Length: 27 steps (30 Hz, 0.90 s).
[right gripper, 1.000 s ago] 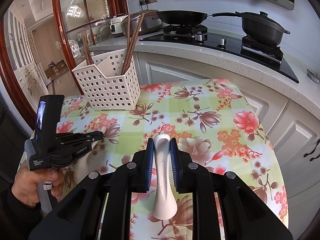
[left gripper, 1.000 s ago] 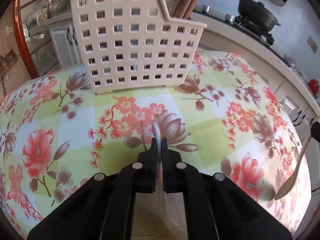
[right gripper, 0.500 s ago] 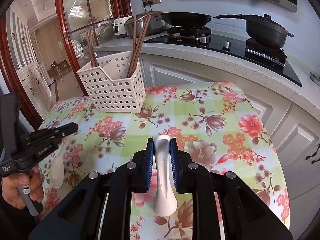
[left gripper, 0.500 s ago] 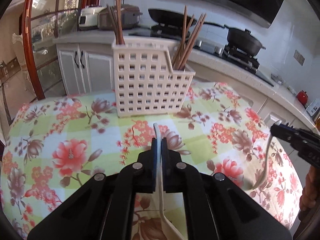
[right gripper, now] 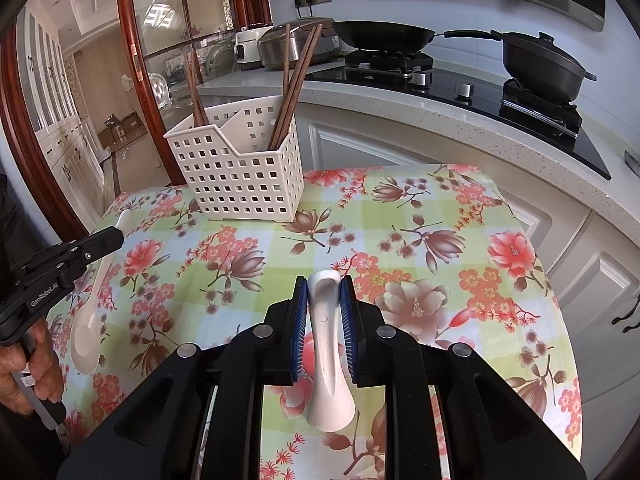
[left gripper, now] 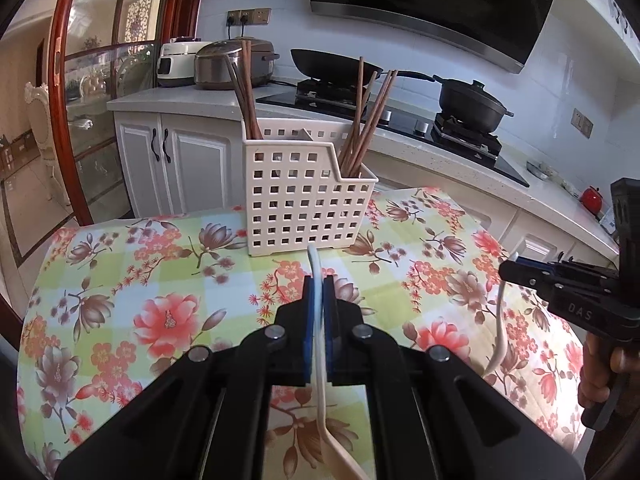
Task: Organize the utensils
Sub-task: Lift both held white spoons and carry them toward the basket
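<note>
Both hands loaded with a white spoon each

My left gripper (left gripper: 318,280) pinches one spoon (left gripper: 320,344) edge-on, right gripper (right gripper: 324,280) clamps the other spoon (right gripper: 326,344); both above the floral counter (right gripper: 420,216), utensil basket (left gripper: 304,196) with chopsticks (left gripper: 366,116) ahead.

2 white ceramic soup spoons (right gripper: 326,344), one in ea. black two-finger gripper (2 grippers: left (left gripper: 318,286), right (right gripper: 324,288)). 1 cream perforated plastic caddy (right gripper: 244,176) near the far edge of the flowered tablecloth (right gripper: 440,264), w/ 2 compartments visible. Brown wooden chopsticks (left gripper: 366,120) in 2 bunches: approx. 3 sticks in the left bunch, approx. 4 in the right; exact nos. hard to tell where they overlap. On the counter behind: 1 black frying pan (right gripper: 382,34), 1 lidded black pot (right gripper: 540,62), 2 rice cookers (left gripper: 236,62).
</note>
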{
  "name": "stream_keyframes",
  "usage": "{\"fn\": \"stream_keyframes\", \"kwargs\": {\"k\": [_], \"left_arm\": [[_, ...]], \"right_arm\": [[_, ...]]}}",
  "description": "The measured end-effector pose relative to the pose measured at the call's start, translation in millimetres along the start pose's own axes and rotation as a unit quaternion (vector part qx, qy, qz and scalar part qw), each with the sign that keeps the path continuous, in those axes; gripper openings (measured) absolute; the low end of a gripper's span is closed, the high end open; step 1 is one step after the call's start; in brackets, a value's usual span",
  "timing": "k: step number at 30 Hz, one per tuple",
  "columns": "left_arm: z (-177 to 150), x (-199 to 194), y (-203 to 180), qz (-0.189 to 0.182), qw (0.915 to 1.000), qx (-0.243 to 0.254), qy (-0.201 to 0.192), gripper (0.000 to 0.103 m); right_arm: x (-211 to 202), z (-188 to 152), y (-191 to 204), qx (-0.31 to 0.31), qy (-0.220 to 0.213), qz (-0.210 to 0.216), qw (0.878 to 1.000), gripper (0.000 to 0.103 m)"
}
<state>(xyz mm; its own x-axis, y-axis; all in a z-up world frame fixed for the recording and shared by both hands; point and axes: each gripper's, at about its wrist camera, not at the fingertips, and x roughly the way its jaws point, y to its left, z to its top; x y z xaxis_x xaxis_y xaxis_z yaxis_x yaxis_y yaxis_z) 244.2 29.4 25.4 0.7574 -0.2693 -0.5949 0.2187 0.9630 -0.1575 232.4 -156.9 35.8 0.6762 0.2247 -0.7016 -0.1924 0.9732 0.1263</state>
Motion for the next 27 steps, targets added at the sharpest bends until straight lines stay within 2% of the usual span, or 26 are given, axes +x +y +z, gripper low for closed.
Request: {"fn": "stream_keyframes", "kwargs": {"k": [11,27], "left_arm": [[-6.1,2.8,-0.7,0.008,0.9999,-0.002,0.013,0.004],[5.1,-25.1,-10.0,0.014,0.9996,0.010,-0.021,0.004]], "right_arm": [[0.4,-0.9,1.0,-0.003,0.000,0.004,1.000,0.018],[-8.7,0.4,-0.3,0.001,-0.011,0.010,1.000,0.018]]}}
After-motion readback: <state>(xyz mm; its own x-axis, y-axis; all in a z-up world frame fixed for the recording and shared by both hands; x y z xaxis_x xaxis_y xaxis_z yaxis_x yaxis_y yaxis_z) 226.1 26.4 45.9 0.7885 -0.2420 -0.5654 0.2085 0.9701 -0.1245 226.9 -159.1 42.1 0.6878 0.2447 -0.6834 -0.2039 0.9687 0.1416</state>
